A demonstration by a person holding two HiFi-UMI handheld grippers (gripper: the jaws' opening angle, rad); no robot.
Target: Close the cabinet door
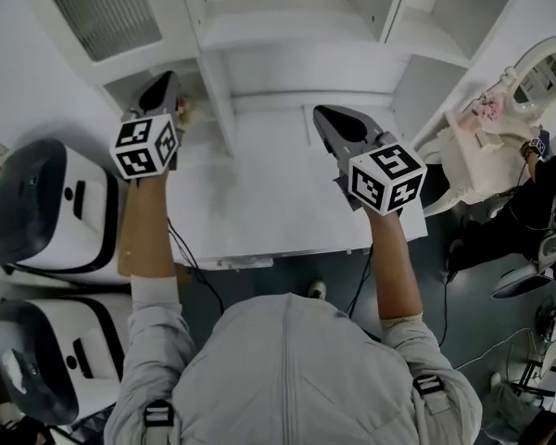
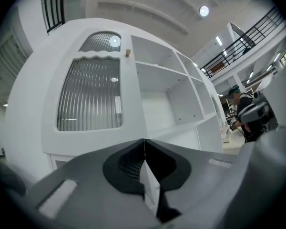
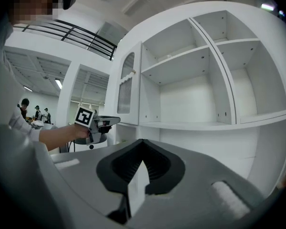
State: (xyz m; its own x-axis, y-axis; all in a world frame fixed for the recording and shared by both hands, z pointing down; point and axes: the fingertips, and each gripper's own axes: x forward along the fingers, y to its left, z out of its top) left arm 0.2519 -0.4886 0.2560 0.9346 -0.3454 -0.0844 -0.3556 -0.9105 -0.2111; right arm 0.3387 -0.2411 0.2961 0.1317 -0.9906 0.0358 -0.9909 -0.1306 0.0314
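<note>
Cabinet door [image 2: 90, 99]: white, carrying an arched ribbed-glass panel; standing swung out from the front, not lying flush with it.
Door's place: hanging at the left end of the white cabinet [image 3: 195, 80]; the open shelves [image 3: 181, 61] are showing just to its right.
Left gripper [image 1: 160, 89]: pointing level toward the cabinet, near the door's lower edge; whether it is touching the door cannot be told; its jaws are lying together with nothing between them.
Right gripper [image 1: 330, 120]: pointing level at the shelf compartments, well apart from the door; its jaws are meeting at the tips and holding nothing.
Arms: both forearms are reaching forward side by side; the marker cubes [image 1: 145, 146] are facing up toward the head camera.
</note>
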